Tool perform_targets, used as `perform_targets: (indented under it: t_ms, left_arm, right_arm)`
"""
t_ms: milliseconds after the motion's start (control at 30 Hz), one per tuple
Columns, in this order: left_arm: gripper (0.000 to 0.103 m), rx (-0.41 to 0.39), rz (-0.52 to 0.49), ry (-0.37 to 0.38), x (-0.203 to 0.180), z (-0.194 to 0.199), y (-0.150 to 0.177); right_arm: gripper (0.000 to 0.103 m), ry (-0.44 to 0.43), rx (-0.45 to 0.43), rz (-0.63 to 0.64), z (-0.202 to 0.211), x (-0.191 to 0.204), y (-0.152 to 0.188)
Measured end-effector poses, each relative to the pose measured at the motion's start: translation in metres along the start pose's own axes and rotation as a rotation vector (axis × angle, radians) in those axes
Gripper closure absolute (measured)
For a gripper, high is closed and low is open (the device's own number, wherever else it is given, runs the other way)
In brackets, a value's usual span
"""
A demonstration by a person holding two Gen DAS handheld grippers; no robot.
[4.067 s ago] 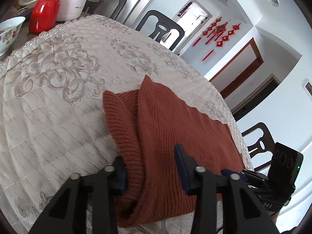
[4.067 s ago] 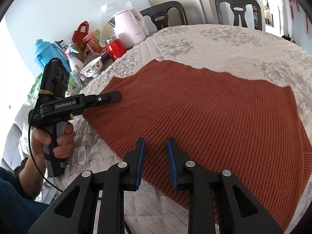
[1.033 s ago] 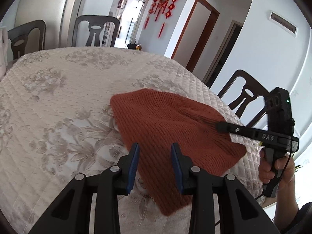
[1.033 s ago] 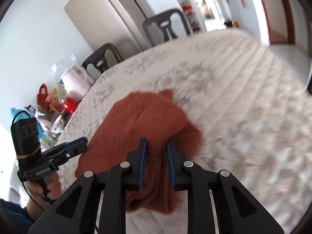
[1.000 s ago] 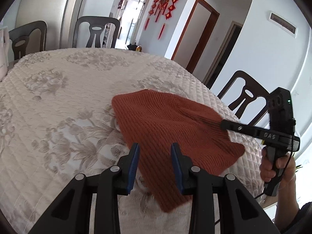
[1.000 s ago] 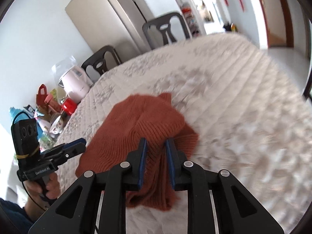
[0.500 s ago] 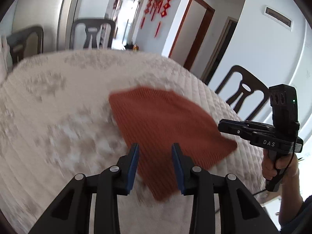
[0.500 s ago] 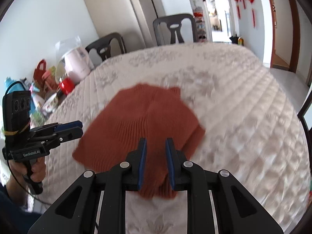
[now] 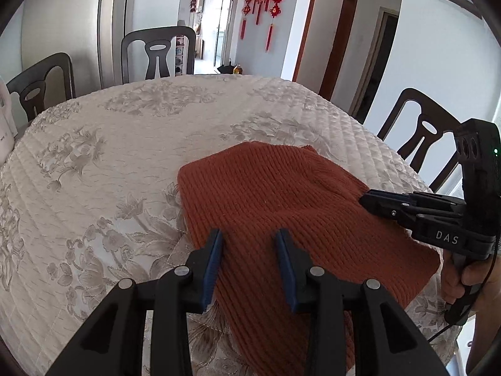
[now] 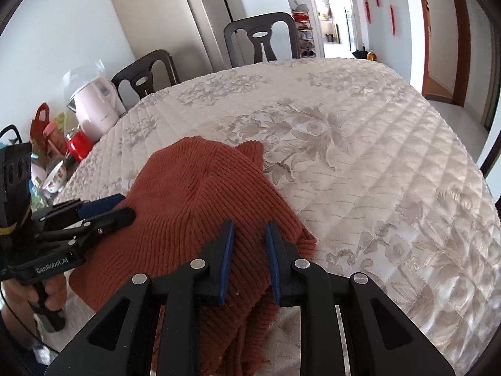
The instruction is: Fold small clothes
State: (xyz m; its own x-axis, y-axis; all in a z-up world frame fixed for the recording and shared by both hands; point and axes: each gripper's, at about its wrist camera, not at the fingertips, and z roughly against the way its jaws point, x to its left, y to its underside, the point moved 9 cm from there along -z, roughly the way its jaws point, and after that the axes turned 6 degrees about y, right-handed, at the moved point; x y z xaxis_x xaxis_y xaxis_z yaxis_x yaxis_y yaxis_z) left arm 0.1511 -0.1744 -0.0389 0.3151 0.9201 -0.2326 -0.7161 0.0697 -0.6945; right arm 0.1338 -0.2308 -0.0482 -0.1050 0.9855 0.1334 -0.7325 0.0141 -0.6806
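A rust-red ribbed knit garment [image 9: 281,200] lies folded into a compact bundle near the table's front edge; it also shows in the right wrist view [image 10: 194,194]. My left gripper [image 9: 249,238] is open, hovering just over the garment's near left part with nothing between the fingers. My right gripper [image 10: 249,230] is open with a narrow gap, above the garment's near right corner, empty. The right gripper shows from the side in the left wrist view [image 9: 372,202], at the garment's right edge. The left gripper shows in the right wrist view [image 10: 122,208], at the garment's left edge.
The round table wears a quilted cream floral cloth [image 9: 131,144]. Dark chairs [image 9: 158,51] stand around it. A pink kettle [image 10: 94,106], a red jar [image 10: 78,148], a bowl [image 10: 56,175] and other clutter sit at the table's far left.
Both grippers have pulled back and up off the garment. The garment lies still in a folded bundle, released by the right gripper.
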Motion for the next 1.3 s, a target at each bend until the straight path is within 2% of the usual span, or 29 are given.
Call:
perform_targets:
  t_ms: [267, 400, 600, 667, 733, 833, 1033, 1100, 1300]
  left_arm:
    - [0.064, -0.001, -0.008, -0.003, -0.001, 0.0, -0.002]
    - [0.064, -0.002, -0.007, -0.008, -0.002, 0.006, -0.005]
    - [0.064, -0.032, -0.012, 0.003, -0.007, 0.032, 0.005]
    - [0.064, -0.034, -0.013, 0.002, -0.009, 0.039, 0.013]
    - [0.064, -0.031, -0.013, 0.007, -0.009, 0.042, 0.022]
    - [0.064, -0.027, -0.003, 0.016, -0.01, 0.038, 0.031]
    - [0.064, -0.048, -0.009, 0.006, -0.012, 0.048, 0.026]
    - [0.064, -0.044, -0.011, 0.006, -0.011, 0.048, 0.031]
    - [0.064, -0.034, 0.031, 0.04, -0.006, 0.043, 0.036]
  right_arm:
    - [0.081, 0.012, 0.002, 0.003, 0.001, 0.001, -0.003]
    - [0.081, 0.034, -0.015, 0.025, 0.015, 0.005, -0.003]
    - [0.081, -0.033, -0.054, 0.091, 0.048, 0.025, 0.011]
    - [0.081, -0.046, -0.033, 0.108, 0.047, 0.028, 0.02]
    - [0.081, -0.021, 0.011, 0.134, 0.035, 0.026, 0.034]
    - [0.081, -0.017, -0.008, 0.136, 0.034, 0.023, 0.037]
    - [0.081, -0.015, -0.019, 0.164, 0.047, 0.028, 0.032]
    - [0.081, -0.011, 0.007, 0.175, 0.041, 0.027, 0.038]
    - [0.081, -0.028, 0.008, 0.107, 0.04, 0.022, 0.037]
